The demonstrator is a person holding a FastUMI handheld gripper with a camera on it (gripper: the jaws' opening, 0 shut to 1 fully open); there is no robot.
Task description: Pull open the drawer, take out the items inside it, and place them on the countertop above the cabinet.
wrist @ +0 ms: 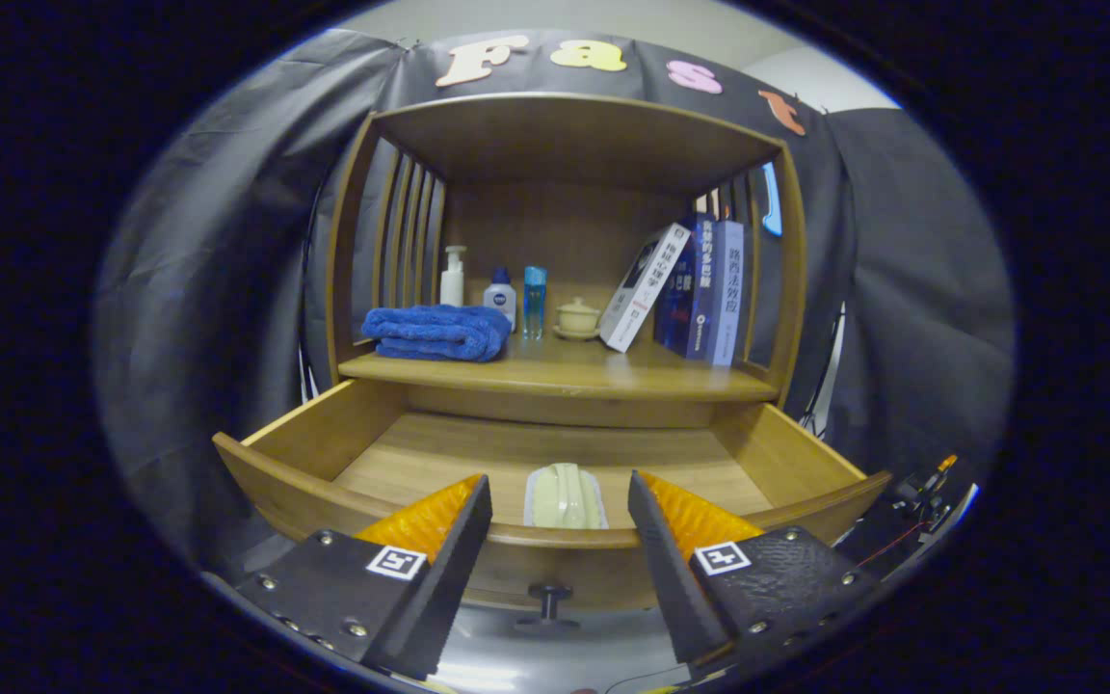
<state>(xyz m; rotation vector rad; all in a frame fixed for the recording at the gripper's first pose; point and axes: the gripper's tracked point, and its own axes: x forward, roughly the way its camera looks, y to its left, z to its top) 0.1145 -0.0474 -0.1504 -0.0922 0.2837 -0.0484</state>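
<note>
Gaping empty, the tongs (560, 525) frame a pale item (566, 496) half-hidden behind the drawer (324, 501) front.

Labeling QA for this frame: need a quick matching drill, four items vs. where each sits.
Items:
1. towel
2. soap dish
3. books
4. knob

Places:
A. on the drawer front, between the open gripper's fingers
B. right end of the countertop, leaning
C. inside the open drawer, near its front
D. left end of the countertop, folded

Pairs: 1-D, 2-C, 3-B, 4-A
</note>
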